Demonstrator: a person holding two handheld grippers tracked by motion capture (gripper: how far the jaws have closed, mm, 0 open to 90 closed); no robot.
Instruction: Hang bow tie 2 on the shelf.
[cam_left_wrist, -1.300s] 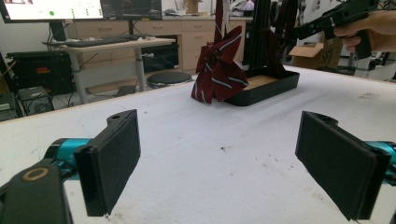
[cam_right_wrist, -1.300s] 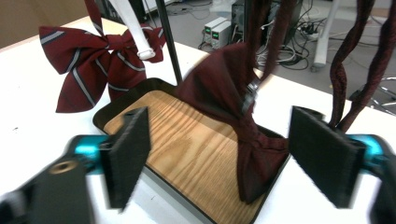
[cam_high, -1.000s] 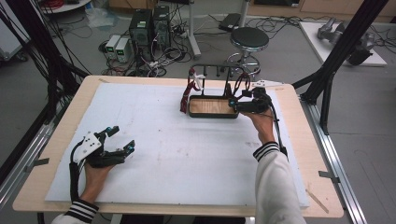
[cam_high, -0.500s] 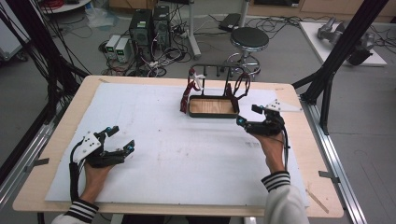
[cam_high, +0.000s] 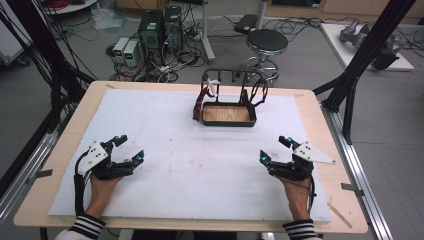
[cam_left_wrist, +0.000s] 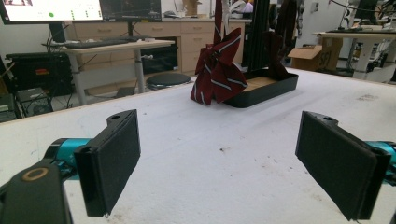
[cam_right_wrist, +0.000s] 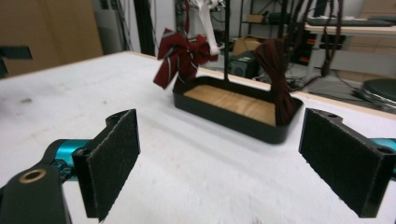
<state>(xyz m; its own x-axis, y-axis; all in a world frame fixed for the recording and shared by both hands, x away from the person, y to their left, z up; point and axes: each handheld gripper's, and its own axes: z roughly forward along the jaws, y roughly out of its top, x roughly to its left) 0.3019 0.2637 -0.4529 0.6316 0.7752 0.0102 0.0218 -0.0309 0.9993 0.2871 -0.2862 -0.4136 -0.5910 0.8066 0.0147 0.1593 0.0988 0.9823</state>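
Resting on the table (cam_high: 165, 140), the left hand-held gripper (cam_high: 128, 149) and right hand-held gripper (cam_high: 274, 150) both gape empty, well apart from the black tray (cam_high: 228, 121).

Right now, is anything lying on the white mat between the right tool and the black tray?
Nothing: in the right gripper view, only bare white mat lies between the open right tool and the black tray. The high view agrees.
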